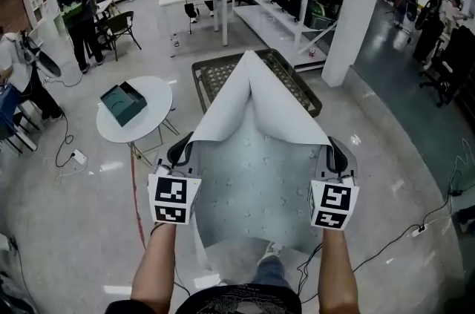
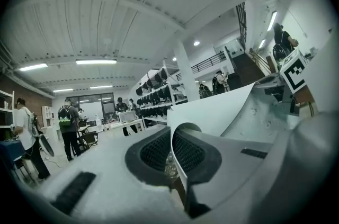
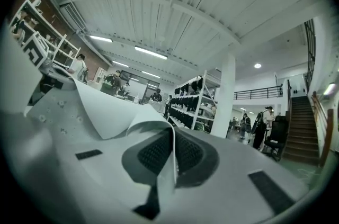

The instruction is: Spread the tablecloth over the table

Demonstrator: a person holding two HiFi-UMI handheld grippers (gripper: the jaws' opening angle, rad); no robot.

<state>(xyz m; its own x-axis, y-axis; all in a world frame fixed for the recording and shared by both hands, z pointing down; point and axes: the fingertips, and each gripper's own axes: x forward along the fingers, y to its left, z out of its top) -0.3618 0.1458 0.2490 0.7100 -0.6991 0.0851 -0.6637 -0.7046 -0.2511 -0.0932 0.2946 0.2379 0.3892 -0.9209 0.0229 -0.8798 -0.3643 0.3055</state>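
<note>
At the far left a round white table [image 1: 158, 121] is seen, with a green box [image 1: 123, 103] on it. Right of it and nearer, the left gripper [image 1: 180, 149] is held level, its jaws closed together on the left edge of the tablecloth [image 1: 252, 112]; in the left gripper view the thin cloth is pinched between the dark pads. The tablecloth is stretched from left to right between the two grippers. From that held line a plain white fold is carried away to the far side, narrowing to a tip that is laid over the dark mesh table [image 1: 204, 71]. Its long axis is thus run from near to far. The patterned part is hung down on the near side. At the right, the right gripper [image 1: 338, 153] is likewise clamped on the cloth's right edge.
</note>
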